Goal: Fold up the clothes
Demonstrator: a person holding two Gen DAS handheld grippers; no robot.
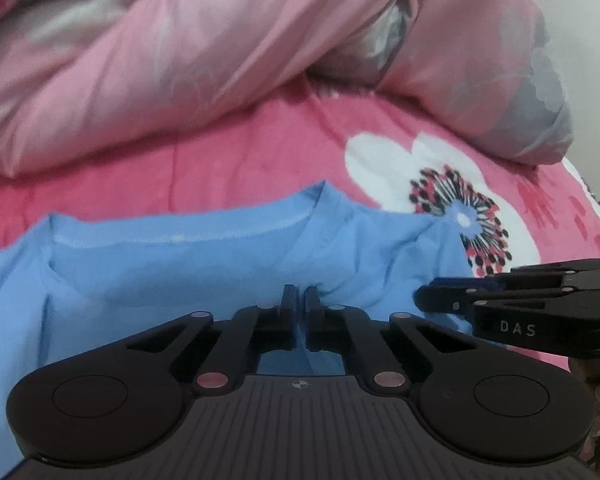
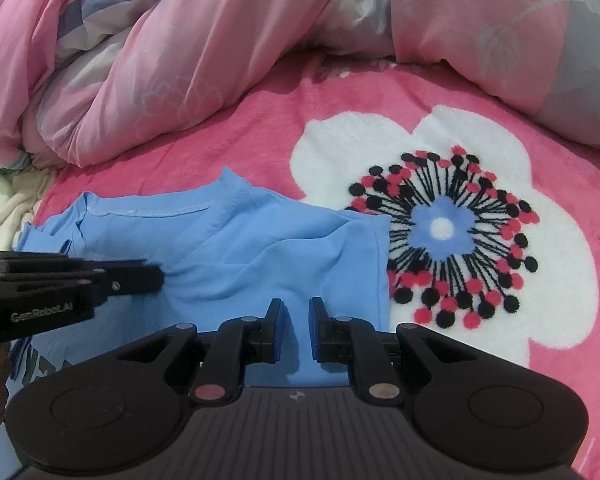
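Shirt (image 1: 204,272) pinched in L gripper (image 1: 300,300); R gripper (image 2: 295,312) astride.

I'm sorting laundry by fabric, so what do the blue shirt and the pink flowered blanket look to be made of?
Blue shirt: thin, matte woven or knit cloth, probably cotton or a blend; it creases softly and shows stitched hems. Blanket: plush fleece, likely synthetic; its surface looks fuzzy, with a short nap.

A rumpled pink-and-grey quilt (image 2: 204,64) lies bunched on a pink fleece blanket (image 2: 260,136) printed with a white flower (image 2: 440,216).
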